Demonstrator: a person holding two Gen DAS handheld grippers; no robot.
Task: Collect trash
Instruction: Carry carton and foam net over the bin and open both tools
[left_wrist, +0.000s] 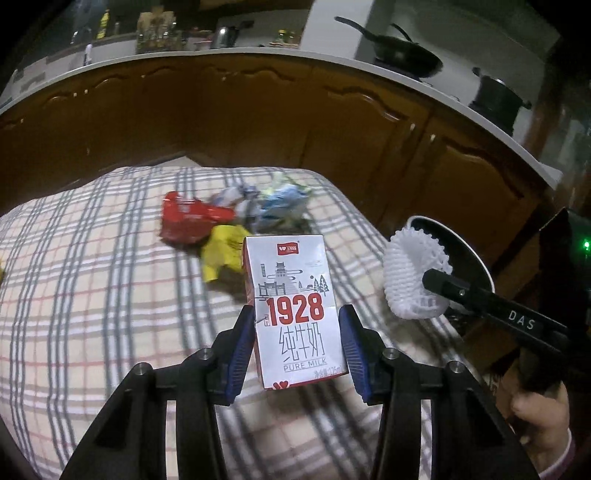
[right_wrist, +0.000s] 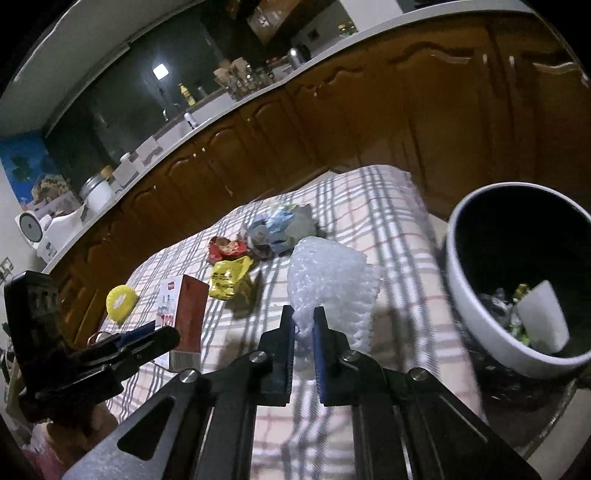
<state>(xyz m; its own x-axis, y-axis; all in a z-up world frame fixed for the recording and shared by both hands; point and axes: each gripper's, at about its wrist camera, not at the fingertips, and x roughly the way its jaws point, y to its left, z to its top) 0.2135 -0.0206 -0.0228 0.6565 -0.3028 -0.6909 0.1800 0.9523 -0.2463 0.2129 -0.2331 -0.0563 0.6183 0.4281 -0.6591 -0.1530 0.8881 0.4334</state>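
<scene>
My left gripper (left_wrist: 297, 332) is shut on a white and red "1928" milk carton (left_wrist: 295, 310), held upright above the checked tablecloth (left_wrist: 92, 295). The carton also shows in the right wrist view (right_wrist: 184, 317). My right gripper (right_wrist: 303, 321) is shut on a white foam fruit net (right_wrist: 332, 284), seen in the left wrist view (left_wrist: 413, 273) near the bin. The white trash bin (right_wrist: 476, 325) stands to the right of the table, with trash inside. A red wrapper (left_wrist: 188, 221), a yellow wrapper (left_wrist: 221, 251) and crumpled blue and grey wrappers (left_wrist: 273, 206) lie on the cloth.
A yellow round piece (right_wrist: 120, 301) lies at the table's left side. Brown kitchen cabinets (left_wrist: 258, 122) run behind the table under a white counter with pans (left_wrist: 402, 51). The person's hand (left_wrist: 539, 410) holds the right gripper.
</scene>
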